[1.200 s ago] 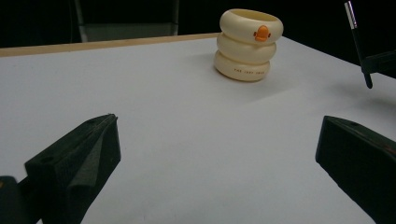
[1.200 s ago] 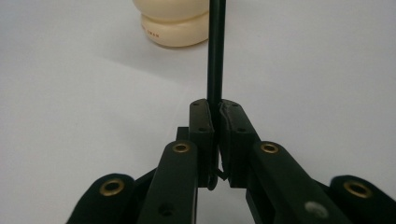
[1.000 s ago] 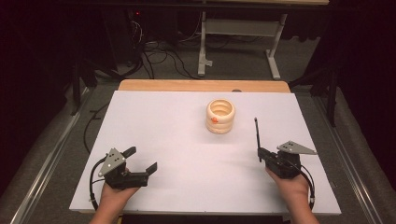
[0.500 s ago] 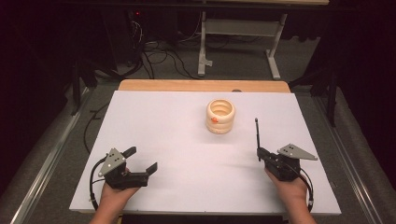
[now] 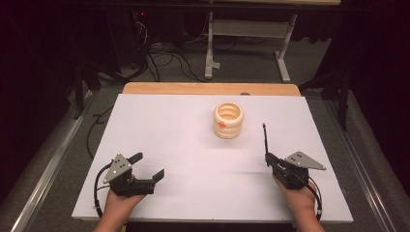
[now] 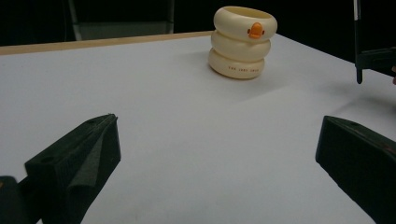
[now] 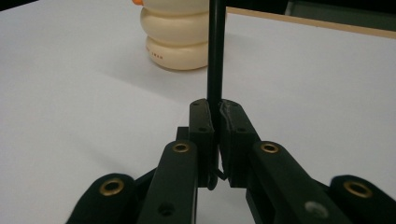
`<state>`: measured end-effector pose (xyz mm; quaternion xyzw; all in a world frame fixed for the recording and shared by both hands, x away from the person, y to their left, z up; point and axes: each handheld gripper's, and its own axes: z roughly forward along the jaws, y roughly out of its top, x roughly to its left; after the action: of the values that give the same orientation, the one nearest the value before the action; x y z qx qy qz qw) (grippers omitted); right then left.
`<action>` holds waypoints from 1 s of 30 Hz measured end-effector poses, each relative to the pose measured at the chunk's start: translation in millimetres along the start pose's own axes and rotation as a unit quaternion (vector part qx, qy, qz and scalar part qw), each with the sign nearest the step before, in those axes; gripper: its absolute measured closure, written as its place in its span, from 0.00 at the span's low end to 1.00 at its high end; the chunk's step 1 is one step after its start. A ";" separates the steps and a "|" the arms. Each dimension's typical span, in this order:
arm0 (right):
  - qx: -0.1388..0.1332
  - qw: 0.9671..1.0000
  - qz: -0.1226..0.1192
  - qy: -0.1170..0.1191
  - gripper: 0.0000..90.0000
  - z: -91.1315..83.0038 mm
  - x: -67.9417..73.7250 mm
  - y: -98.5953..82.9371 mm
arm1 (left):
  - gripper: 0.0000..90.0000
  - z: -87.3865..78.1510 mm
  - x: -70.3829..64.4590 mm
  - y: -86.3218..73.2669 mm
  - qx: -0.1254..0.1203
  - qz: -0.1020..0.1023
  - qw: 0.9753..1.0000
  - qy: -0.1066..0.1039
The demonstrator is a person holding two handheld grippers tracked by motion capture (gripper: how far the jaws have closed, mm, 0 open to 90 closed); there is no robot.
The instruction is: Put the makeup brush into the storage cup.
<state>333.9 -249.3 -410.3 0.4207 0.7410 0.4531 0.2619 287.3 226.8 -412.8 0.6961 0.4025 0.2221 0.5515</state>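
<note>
Held thing: a thin black rod (image 5: 265, 137), like a pen or stylus, is clamped between the jaws of the right gripper (image 5: 269, 159); in the right gripper view the two pads press on it from either side.
Rod's long axis: it runs forward out of the jaws and away from the person, tip raised, pointing toward the far half of the table.
Holder: a cream-coloured plastic cup shaped like three stacked rings, with a small orange duck bill on its side (image 5: 228, 120), stands upright on the white table top (image 5: 159, 125), right of centre and toward the far edge.
Direction from the right gripper: the cup lies ahead and to the left of the rod's tip, apart from it, with nothing touching it.
Nearer hand: the right, by my judgement; the left gripper (image 5: 149, 166) sits well apart near the table's near left corner.
Left gripper state: jaws spread wide and empty, resting low over the table.
Cup's look: smooth, glossy, mouth open upward, faint small lettering on the bottom ring.
Likely hinge: lining the rod's tip over the cup's mouth.
</note>
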 end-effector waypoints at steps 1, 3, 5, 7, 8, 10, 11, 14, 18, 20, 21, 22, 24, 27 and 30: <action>-0.001 1.000 0.000 0.000 0.96 0.0 0.2 -0.1 | 0.01 0.3 -0.3 0.0 0.000 0.001 1.000 -0.001; -0.007 1.000 -0.003 0.001 0.96 0.0 0.8 -0.3 | 0.01 0.7 -0.5 0.1 0.001 0.000 1.000 0.000; -0.009 1.000 -0.006 0.000 0.96 0.0 2.2 -0.5 | 0.01 0.7 -0.9 1.2 0.001 -0.002 1.000 -0.002; -0.011 1.000 -0.008 -0.002 0.96 -0.4 2.9 -0.7 | 0.01 1.7 -2.6 4.4 0.001 0.000 1.000 0.003; -0.012 1.000 -0.009 -0.002 0.96 -0.7 3.2 -0.9 | 0.01 2.3 -3.0 5.6 0.000 -0.002 1.000 0.002; -0.012 1.000 -0.010 -0.002 0.96 -1.1 3.2 -1.0 | 0.01 4.2 -3.7 10.1 0.001 -0.004 1.000 0.000; -0.012 1.000 -0.011 -0.002 0.96 -1.2 3.4 -1.2 | 0.01 5.3 -4.4 11.7 0.001 -0.005 1.000 -0.001; -0.014 1.000 -0.012 -0.001 0.96 -1.4 3.8 -1.2 | 0.01 10.5 -8.0 17.1 0.004 0.003 1.000 -0.001; -0.010 1.000 -0.014 -0.001 0.96 -1.2 4.0 -0.9 | 0.01 22.3 -14.8 22.4 0.004 0.004 1.000 -0.008; -0.010 1.000 -0.017 -0.002 0.96 -1.7 4.3 -0.7 | 0.01 28.5 -18.7 25.4 0.004 0.008 1.000 -0.012; -0.011 1.000 -0.018 -0.001 0.96 -1.8 4.3 -0.6 | 0.01 31.4 -20.5 26.9 0.003 0.009 1.000 -0.014; -0.012 1.000 -0.019 -0.001 0.96 -2.0 4.2 -0.5 | 0.01 34.8 -22.7 28.9 0.003 0.009 1.000 -0.018; -0.012 1.000 -0.019 -0.002 0.96 -2.5 4.1 -0.5 | 0.01 39.2 -26.3 31.6 0.001 0.010 1.000 -0.024; -0.010 1.000 -0.017 -0.004 0.96 -2.7 3.6 -0.8 | 0.01 46.0 -33.4 36.2 -0.002 0.016 0.999 -0.031; -0.011 1.000 -0.017 -0.005 0.96 -2.9 3.2 -0.7 | 0.01 52.4 -39.6 40.0 -0.004 0.022 0.999 -0.038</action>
<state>329.7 -248.0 -409.6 0.4072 0.7416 0.4551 0.2776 316.5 161.3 -385.0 0.7103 0.3646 0.2090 0.5646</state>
